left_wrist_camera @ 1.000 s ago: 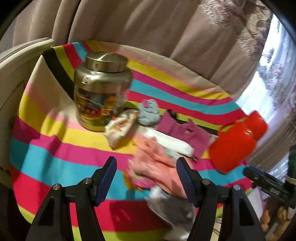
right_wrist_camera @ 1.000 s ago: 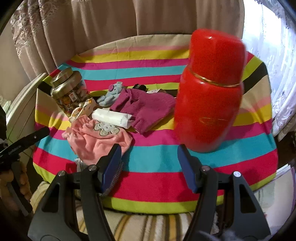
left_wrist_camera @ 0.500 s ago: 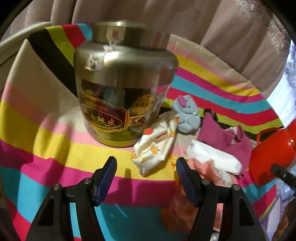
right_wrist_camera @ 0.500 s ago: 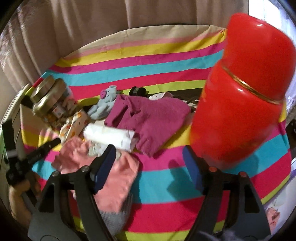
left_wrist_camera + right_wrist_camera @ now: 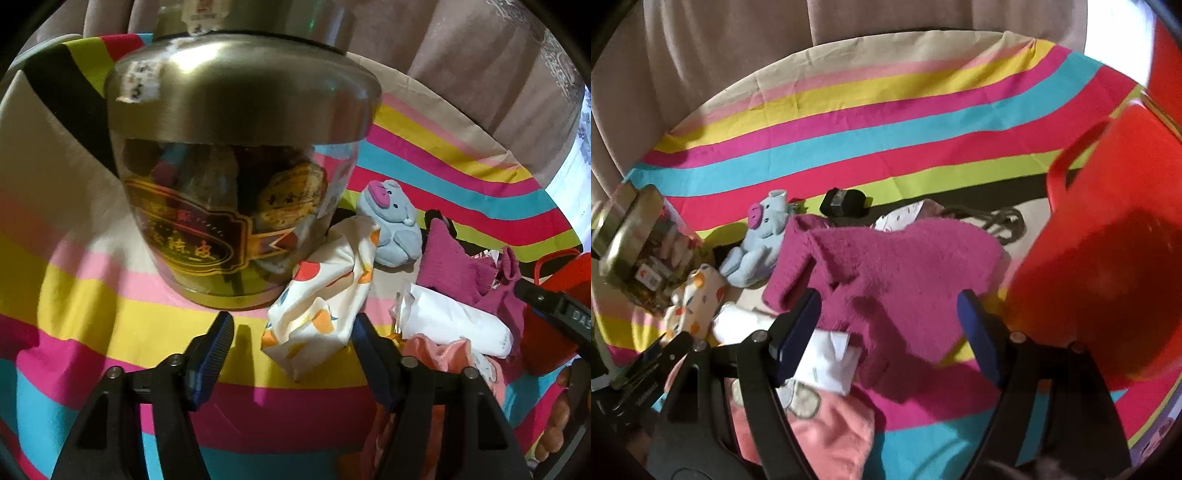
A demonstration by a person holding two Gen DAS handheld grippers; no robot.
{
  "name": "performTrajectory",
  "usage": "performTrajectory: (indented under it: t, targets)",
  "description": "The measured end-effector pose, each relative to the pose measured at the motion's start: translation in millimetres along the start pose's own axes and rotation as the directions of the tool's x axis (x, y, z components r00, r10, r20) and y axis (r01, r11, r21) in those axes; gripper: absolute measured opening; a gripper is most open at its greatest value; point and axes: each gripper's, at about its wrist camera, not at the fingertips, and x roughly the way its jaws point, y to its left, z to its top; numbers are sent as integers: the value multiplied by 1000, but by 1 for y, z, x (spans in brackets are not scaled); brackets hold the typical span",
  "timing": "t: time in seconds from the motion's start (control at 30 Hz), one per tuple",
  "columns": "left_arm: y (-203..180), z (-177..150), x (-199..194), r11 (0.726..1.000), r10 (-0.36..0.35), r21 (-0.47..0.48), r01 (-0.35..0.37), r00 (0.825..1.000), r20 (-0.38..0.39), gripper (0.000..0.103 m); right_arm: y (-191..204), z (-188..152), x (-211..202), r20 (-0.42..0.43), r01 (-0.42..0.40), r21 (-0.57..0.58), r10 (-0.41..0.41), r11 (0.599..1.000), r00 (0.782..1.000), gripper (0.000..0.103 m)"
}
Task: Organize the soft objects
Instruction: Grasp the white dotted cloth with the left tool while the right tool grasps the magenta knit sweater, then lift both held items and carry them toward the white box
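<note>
Soft things lie on a striped tablecloth (image 5: 85,310). My left gripper (image 5: 291,347) is open; a white cloth with orange spots (image 5: 321,299) lies between its fingers, leaning on a glass jar (image 5: 236,162). Behind it sit a grey-blue plush toy (image 5: 395,229), a magenta knit garment (image 5: 465,266), a white packet (image 5: 454,325) and a pink garment (image 5: 443,350). My right gripper (image 5: 888,321) is open over the magenta garment (image 5: 897,269). The plush (image 5: 757,243), spotted cloth (image 5: 698,299), white packet (image 5: 827,350) and pink garment (image 5: 820,424) lie to its left.
A tall red flask (image 5: 1115,258) stands close at the right of my right gripper, seen also in the left wrist view (image 5: 554,291). A small black object (image 5: 846,201) and a grey cord (image 5: 1001,221) lie behind the magenta garment. Curtains (image 5: 738,55) hang behind the table.
Both grippers moved forward and lower. The left closed in on the jar and spotted cloth. The right came over the magenta garment, with the flask now at its right edge.
</note>
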Motion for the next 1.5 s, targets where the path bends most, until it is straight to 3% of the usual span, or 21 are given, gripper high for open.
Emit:
performTrajectory:
  t: [0.23, 0.3, 0.37, 0.47, 0.63, 1.1, 1.5]
  targets:
    - [-5, 1, 7, 999, -23, 27, 23, 1000, 13, 30, 4, 3, 21, 17, 14, -6, -13, 1000, 1000, 77]
    - [-4, 1, 6, 999, -30, 23, 30, 999, 20, 28, 1, 1, 24, 22, 14, 4, -14, 1000, 1000, 66]
    - [-4, 1, 2, 999, -39, 17, 38, 999, 32, 26, -5, -2, 29, 11, 4, 23, -4, 1000, 1000, 46]
    - [-3, 0, -6, 999, -38, 17, 37, 998, 55, 26, -10, -3, 29, 21, -6, 30, 5, 1000, 1000, 28]
    - [-5, -2, -25, 999, -33, 22, 31, 994, 100, 25, -10, -5, 9, 75, -20, 7, 20, 1000, 997, 20]
    - [-3, -15, -72, 999, -34, 0, 35, 983, 181, 24, -10, -18, -64, 169, -78, -68, 88, 995, 982, 15]
    - [-30, -31, -114, 994, -107, 29, 103, 972, 209, 23, -21, -46, -119, 182, -114, -107, 132, 988, 974, 14]
